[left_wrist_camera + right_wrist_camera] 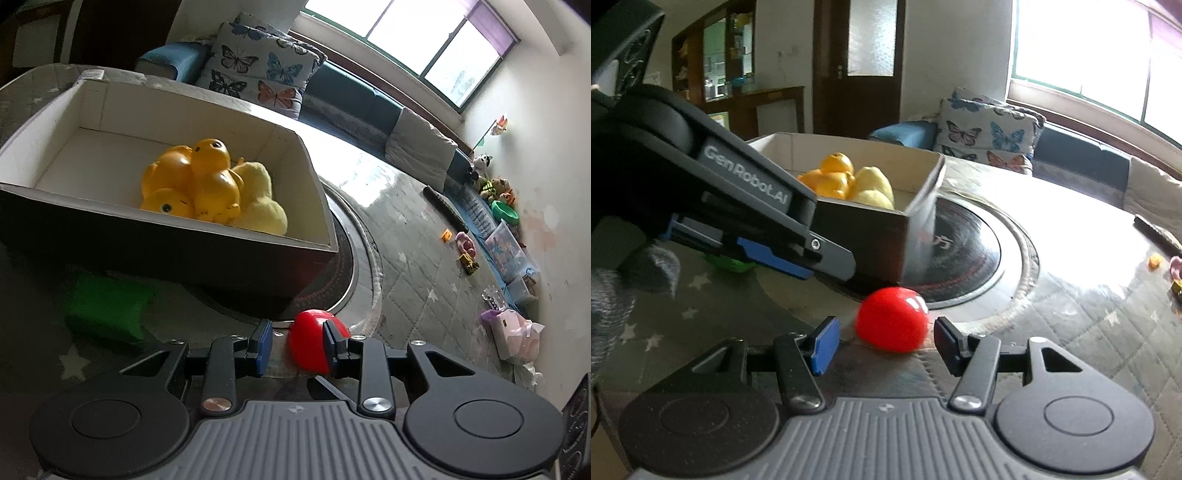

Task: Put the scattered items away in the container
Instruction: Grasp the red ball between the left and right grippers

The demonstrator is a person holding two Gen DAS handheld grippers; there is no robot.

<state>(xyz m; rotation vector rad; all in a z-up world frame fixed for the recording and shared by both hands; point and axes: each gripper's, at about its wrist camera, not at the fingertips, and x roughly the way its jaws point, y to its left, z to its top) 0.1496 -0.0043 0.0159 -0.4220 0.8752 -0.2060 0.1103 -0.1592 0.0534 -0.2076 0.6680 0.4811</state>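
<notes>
Right tool: the right tool [886,345] had its jaws spread wide and empty, one finger on either side of the glossy red plastic ball [893,319], neither pad clearly touching it.
Left tool: the left tool [297,343] was also open and held nothing; the ball [312,341] sat partly behind its right finger, contact not clear.
Task item: the red ball lay on the grey star-patterned quilted desk [1071,325], just beside the near corner of the open dark-sided cardboard box [864,236].
Box contents: glossy orange rubber ducks [192,181] and pale yellow plush toys [262,210] were piled inside.
Other stray: a green block [107,310] lay near the box's outer wall.
Risk: the round, smooth ball would likely squirt forward or roll toward the round black hotplate [964,254] if the pads closed off-centre.
Crowding: both tools converged on one ball, so a collision seemed possible.
Room: the box wall stood close ahead; open desk lay to the right.
</notes>
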